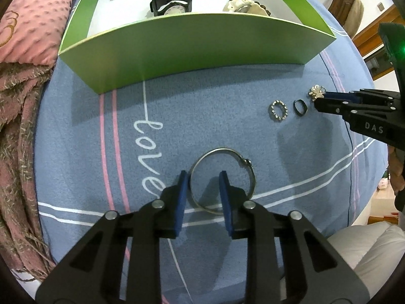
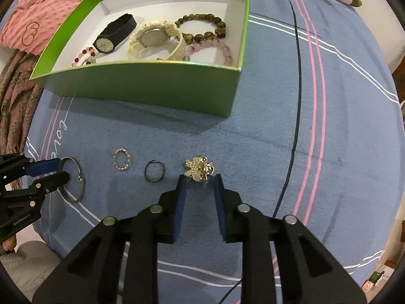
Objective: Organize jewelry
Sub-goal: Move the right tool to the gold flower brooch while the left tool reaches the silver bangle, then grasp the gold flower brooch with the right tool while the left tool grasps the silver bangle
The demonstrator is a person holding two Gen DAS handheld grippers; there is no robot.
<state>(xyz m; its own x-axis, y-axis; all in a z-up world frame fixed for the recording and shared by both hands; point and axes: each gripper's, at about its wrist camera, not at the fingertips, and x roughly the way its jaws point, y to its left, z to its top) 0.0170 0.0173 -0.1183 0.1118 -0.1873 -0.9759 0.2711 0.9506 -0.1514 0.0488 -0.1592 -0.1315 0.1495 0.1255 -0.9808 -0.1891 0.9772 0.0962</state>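
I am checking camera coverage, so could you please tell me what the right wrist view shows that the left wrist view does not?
Only the right wrist view shows the brown bead bracelet, pink bead bracelet and red bead bracelet in the green box. Only the left wrist view shows the brown bag. Both show the black watch, cream watch, bangle, sparkly ring, dark ring and flower brooch.

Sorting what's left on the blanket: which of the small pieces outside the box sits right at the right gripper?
The rhinestone flower piece, at the tips of the open right gripper. The dark plain ring and the sparkly ring lie further to its left.
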